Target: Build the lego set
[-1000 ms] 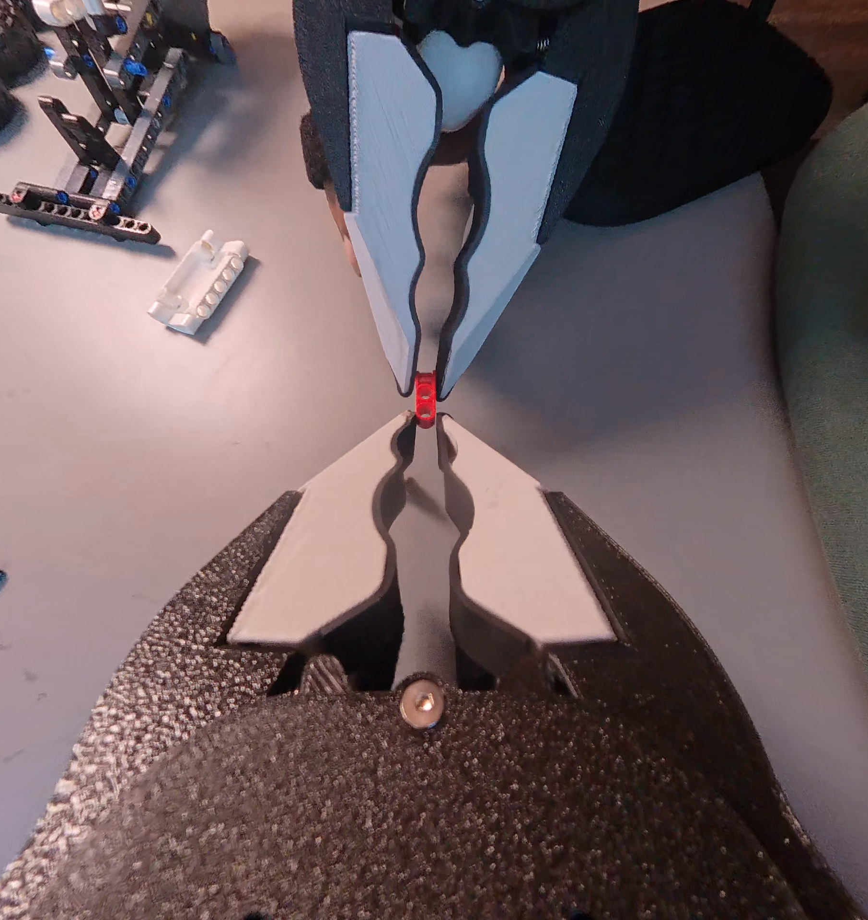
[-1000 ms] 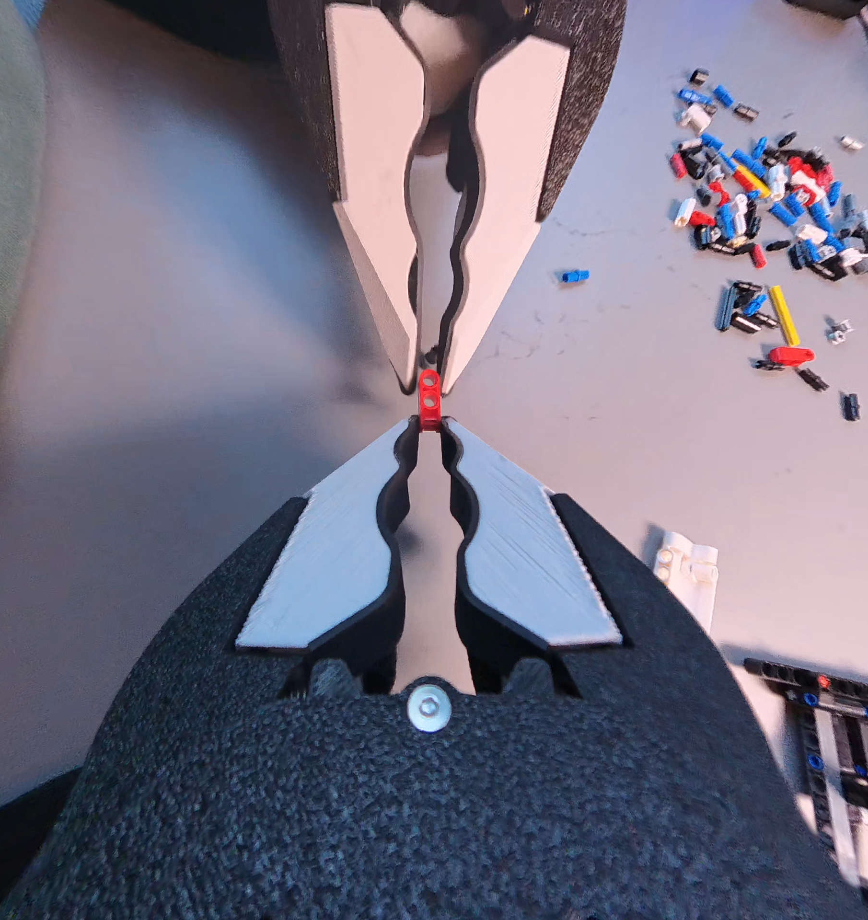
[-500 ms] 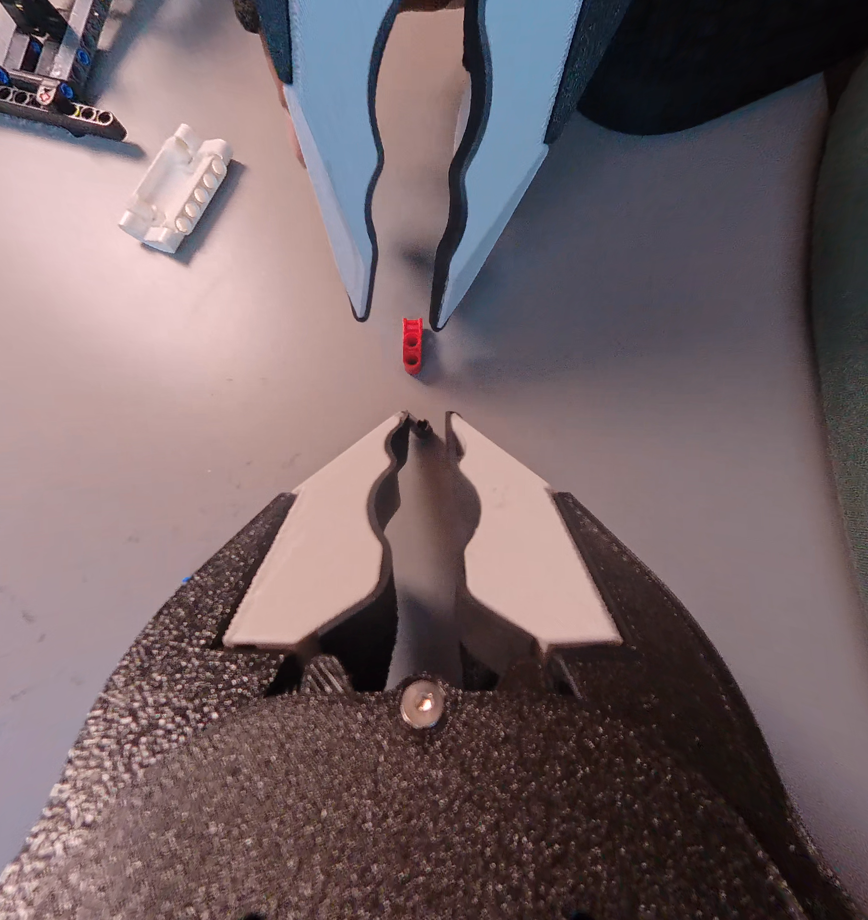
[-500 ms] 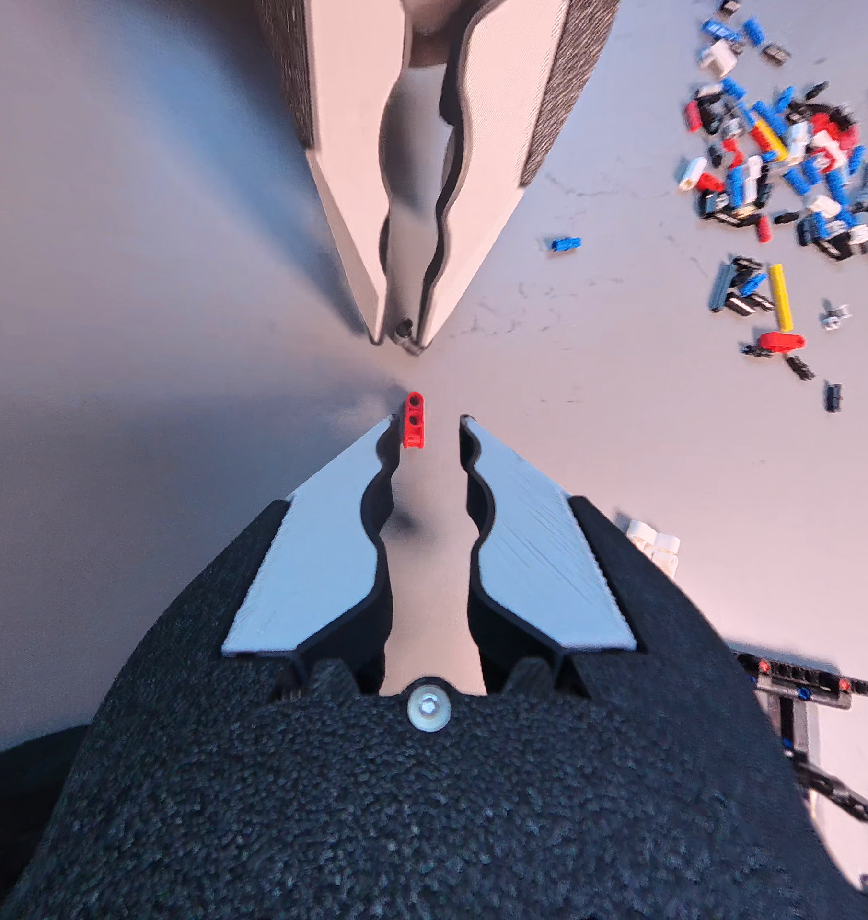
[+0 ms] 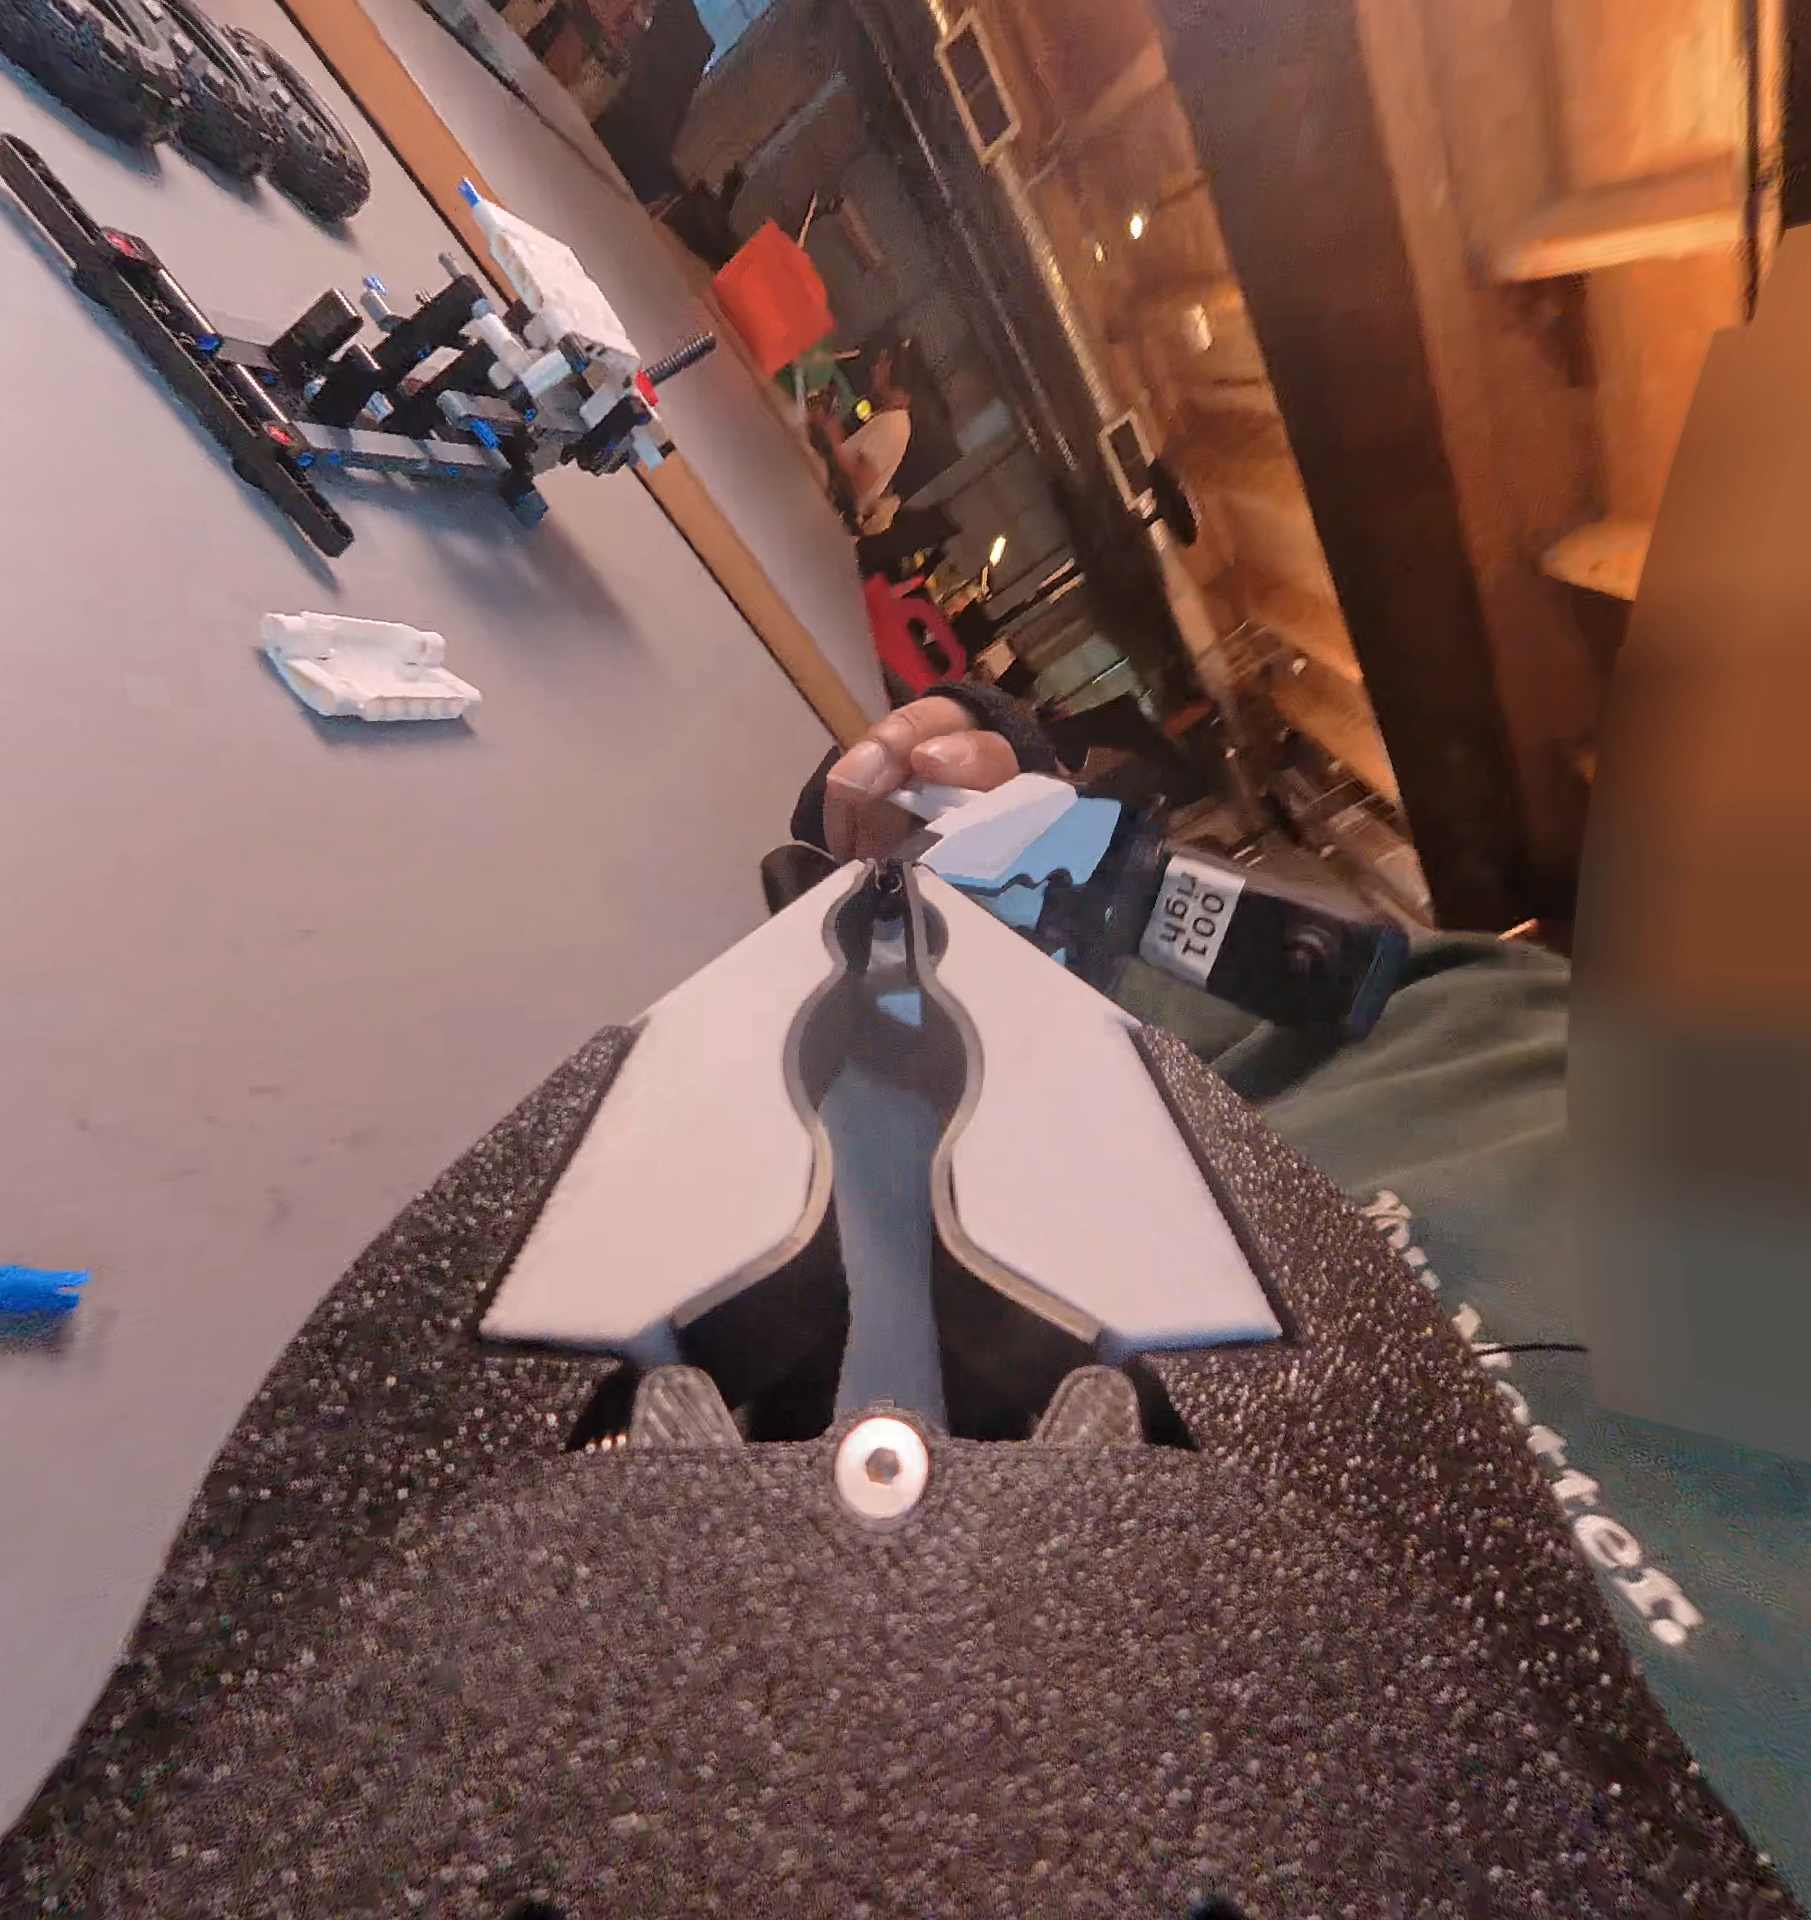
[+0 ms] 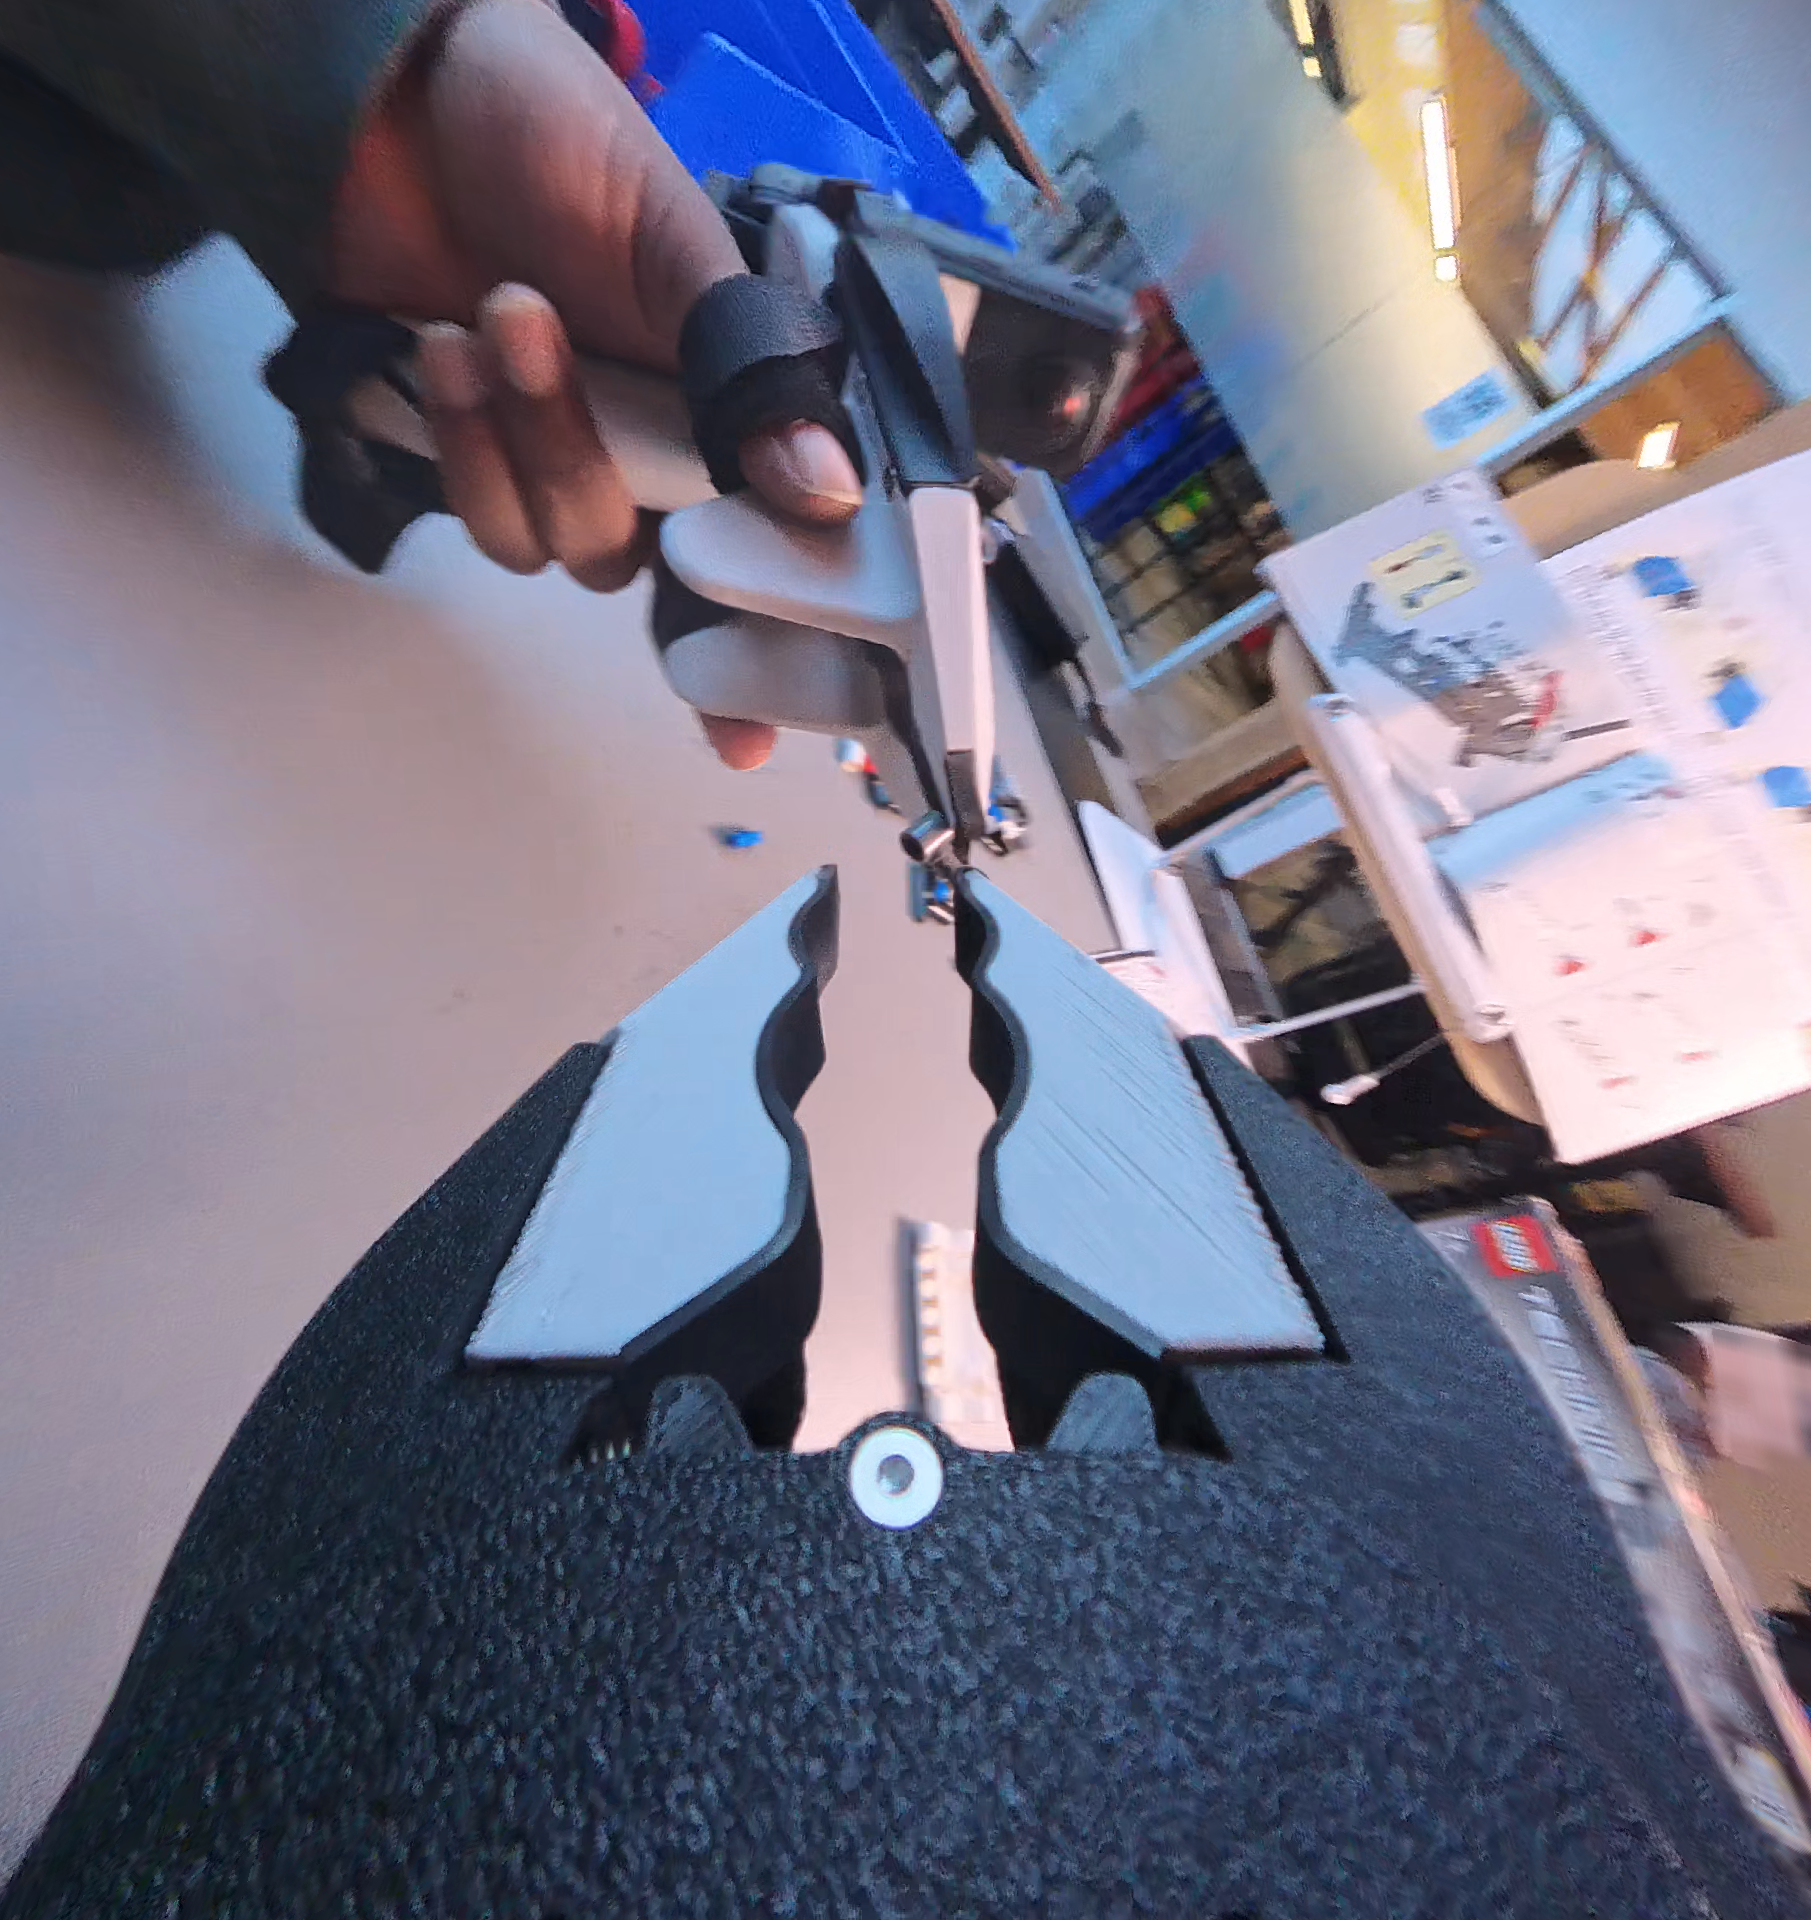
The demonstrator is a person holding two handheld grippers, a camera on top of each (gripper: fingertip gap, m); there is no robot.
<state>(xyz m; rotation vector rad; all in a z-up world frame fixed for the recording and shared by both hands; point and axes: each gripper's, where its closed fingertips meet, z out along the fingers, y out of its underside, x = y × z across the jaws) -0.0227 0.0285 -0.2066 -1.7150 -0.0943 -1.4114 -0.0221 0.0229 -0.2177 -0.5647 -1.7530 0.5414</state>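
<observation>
Your left gripper (image 5: 888,883) is pinched nearly closed on a small dark pin (image 5: 885,891), lifted off the grey table (image 5: 257,935). The half-built lego model (image 5: 402,384) sits far left near the table's edge. Your right gripper (image 6: 896,888) is parted, holding nothing.

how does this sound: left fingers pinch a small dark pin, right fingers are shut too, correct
Not quite. The left gripper does pinch the small dark pin, but the right gripper is open, its fingers apart and holding nothing, as the right wrist view shows.
</observation>
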